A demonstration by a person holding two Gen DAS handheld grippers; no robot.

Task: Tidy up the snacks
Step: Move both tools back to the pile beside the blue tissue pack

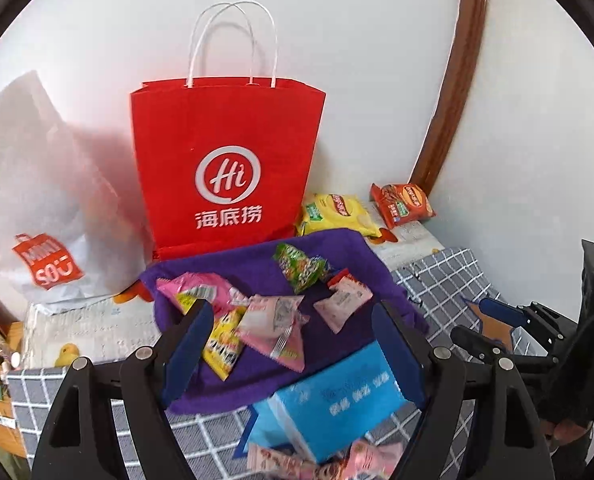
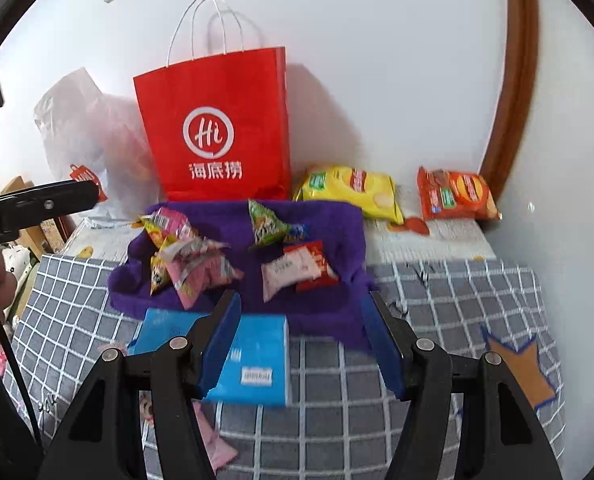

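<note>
A purple cloth tray holds several small snack packets: a green one, pink ones and a white-and-red one. A blue box lies in front of it on the checked cloth. A red paper bag stands behind. My left gripper is open and empty above the tray's front. My right gripper is open and empty over the box and tray edge; it also shows in the left wrist view.
A yellow chip bag and an orange chip bag lie by the wall at the back right. A white plastic bag stands at the left. Pink packets lie near the front edge.
</note>
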